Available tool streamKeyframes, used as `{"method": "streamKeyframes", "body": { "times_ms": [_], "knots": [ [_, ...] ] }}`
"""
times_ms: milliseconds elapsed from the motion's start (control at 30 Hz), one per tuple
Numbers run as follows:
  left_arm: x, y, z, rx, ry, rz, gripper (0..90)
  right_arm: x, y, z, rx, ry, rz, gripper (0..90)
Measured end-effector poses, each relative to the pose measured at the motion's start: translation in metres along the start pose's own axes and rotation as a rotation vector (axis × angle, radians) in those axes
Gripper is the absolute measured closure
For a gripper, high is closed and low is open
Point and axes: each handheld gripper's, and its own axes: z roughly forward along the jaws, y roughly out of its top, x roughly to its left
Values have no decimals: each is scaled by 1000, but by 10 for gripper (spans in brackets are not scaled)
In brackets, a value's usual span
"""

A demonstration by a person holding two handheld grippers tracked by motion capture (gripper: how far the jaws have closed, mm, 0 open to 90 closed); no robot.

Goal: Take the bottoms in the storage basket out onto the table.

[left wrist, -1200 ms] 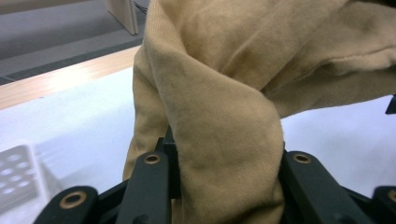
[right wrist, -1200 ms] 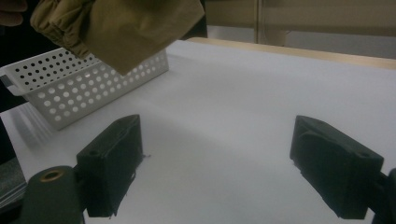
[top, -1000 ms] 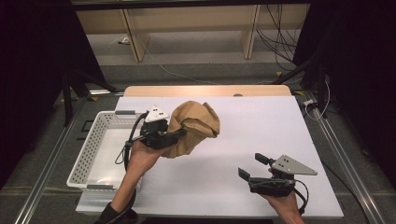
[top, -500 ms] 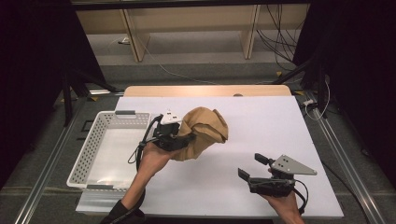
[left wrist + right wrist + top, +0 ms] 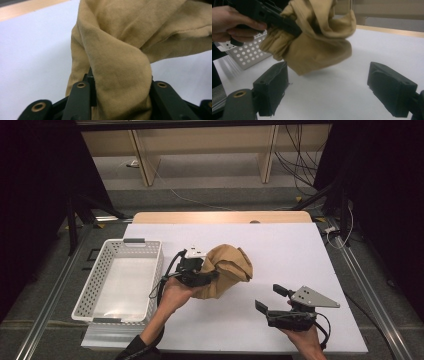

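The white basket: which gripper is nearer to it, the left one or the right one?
Left. The left gripper holds the tan cloth just past the right rim of the white basket. The right gripper stands open near the table's front right, with the cloth between it and the basket.

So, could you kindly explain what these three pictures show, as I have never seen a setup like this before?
Gladly. There is no robot here: a person holds a two-jaw tool in each hand. The high view looks down on a white table. The left hand-held gripper is shut on a bunched tan cloth and holds it above the table. Beside it stands a white perforated basket. The right hand-held gripper sits near the front edge, its jaws open with nothing between them. The other two pictures come from cameras riding on the tools: the left gripper view looks along black jaws pinching the cloth, and the right gripper view looks between its own open jaws towards the cloth and basket.
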Motion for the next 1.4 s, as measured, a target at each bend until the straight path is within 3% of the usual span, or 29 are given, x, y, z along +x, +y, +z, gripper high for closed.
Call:
{"method": "streamKeyframes", "body": {
  "times_ms": [667,933,1167,1400],
  "knots": [
    [-16,-18,37,107,-39,9,622,-1,0,-1,-6,-3,0,181],
    [-22,-19,44,122,-57,17,598,-1,0,0,-9,-1,0,180],
    [-25,-18,46,146,-88,2,504,-1,0,0,-9,-1,0,180],
    [-24,-7,28,91,-112,4,346,-1,0,0,-8,-1,1,180]
  ]
}}
